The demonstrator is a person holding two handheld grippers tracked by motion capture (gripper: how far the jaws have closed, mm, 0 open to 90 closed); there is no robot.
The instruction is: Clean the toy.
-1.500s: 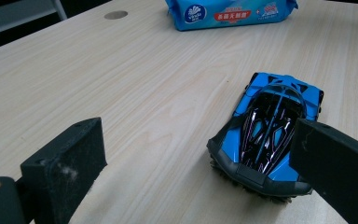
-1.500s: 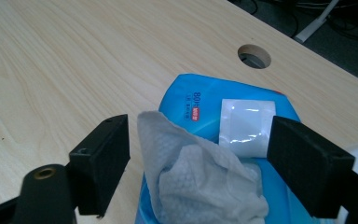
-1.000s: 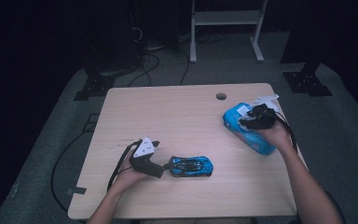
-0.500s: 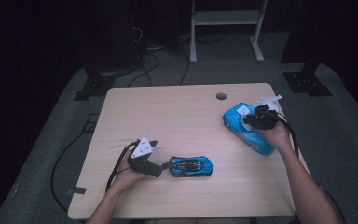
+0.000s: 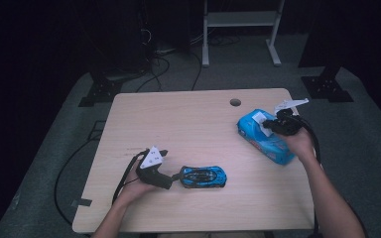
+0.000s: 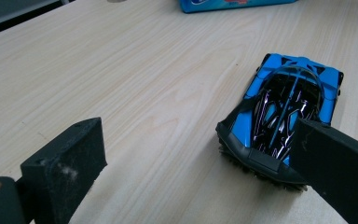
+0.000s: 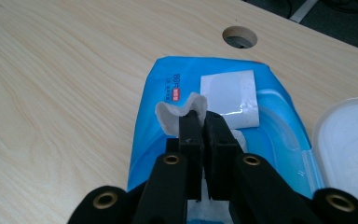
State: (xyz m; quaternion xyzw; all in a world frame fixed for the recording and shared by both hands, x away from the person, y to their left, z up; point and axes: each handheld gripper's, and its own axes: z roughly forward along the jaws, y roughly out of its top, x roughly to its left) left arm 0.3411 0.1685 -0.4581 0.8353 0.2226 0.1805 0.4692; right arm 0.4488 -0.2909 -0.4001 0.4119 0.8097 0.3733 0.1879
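While pinched shut on the wipe [image 7: 182,112] poking up from the pack [image 5: 265,136] at frame right, right hand-held gripper [image 7: 200,122] set to pull upward; left hand-held gripper [image 6: 191,154] open beside the car [image 6: 284,112].

The toy car [image 6: 286,112] is bright blue with black striping (glossy), the wipes pack [image 7: 200,121] blue, its wipe [image 7: 179,114] white, the tabletop [image 5: 178,124] pale wood-grain.

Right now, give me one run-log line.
right gripper: just closed on wipe at wipes pack | left gripper: open beside toy car
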